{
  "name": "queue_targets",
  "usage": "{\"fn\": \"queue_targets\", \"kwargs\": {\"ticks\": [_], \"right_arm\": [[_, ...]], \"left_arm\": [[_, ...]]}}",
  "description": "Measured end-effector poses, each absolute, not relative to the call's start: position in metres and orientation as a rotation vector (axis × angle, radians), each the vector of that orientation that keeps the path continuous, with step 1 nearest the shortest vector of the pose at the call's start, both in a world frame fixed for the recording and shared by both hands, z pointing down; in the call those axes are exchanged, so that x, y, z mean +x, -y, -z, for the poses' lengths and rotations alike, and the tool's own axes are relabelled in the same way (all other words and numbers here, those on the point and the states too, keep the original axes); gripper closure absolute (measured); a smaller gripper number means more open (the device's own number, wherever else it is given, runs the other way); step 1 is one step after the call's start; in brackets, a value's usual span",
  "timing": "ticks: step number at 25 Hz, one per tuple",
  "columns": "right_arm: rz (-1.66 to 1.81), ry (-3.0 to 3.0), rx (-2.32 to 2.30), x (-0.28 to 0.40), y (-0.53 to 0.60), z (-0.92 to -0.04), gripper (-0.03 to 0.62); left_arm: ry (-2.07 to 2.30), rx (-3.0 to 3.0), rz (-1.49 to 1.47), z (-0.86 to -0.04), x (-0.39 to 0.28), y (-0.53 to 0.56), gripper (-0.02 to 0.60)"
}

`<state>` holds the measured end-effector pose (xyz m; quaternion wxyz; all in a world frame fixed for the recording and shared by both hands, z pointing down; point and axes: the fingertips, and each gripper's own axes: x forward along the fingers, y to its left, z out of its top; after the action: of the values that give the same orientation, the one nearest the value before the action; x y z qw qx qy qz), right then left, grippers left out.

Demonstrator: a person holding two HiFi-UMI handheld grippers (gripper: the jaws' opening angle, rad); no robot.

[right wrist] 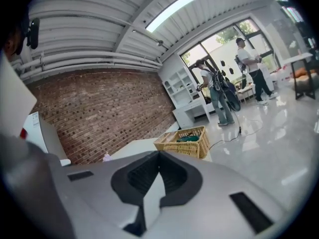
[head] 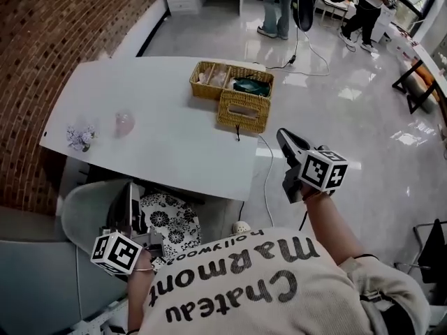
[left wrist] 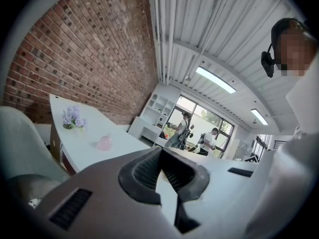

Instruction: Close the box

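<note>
Right gripper pressed together, empty, short of the wicker box.
Looks light, stiff; push the open lid by its edge.

- Cropped by the head view's top edge at 12 to 1 o'clock: two people, upper bodies lost.
- Too small to identify: teal contents of the wicker box.
- Too blurred to name: purple clump and pink object, 9 o'clock on the table.
- Hidden behind the left hand-held gripper in its view: table's far end.
</note>
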<state>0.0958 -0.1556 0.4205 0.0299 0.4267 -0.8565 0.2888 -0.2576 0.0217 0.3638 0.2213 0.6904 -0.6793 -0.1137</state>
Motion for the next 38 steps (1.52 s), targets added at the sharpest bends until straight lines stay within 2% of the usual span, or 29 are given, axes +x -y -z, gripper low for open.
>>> {"fn": "queue_targets", "kwargs": {"ticks": [11, 16, 33, 38], "right_arm": [[-1.018, 2.527, 1.204, 0.098, 0.192, -0.514, 0.589], [-1.072, 2.467, 1.135, 0.094, 0.200, -0.548, 0.502], [-1.179, 2.378, 1.085, 0.078, 0.230, -0.584, 0.401], [-1.226, 2.364, 1.092, 0.072, 0.237, -0.594, 0.395]], "left_arm": [[2.002, 1.790, 0.299, -0.370, -0.264, -0.021, 0.580], [2.036, 1.762, 0.298, -0.372, -0.262, -0.019, 0.580], [2.091, 1.717, 0.283, -0.371, -0.265, -0.012, 0.580], [2.105, 1.696, 0.279, -0.373, -0.269, -0.018, 0.580]]}}
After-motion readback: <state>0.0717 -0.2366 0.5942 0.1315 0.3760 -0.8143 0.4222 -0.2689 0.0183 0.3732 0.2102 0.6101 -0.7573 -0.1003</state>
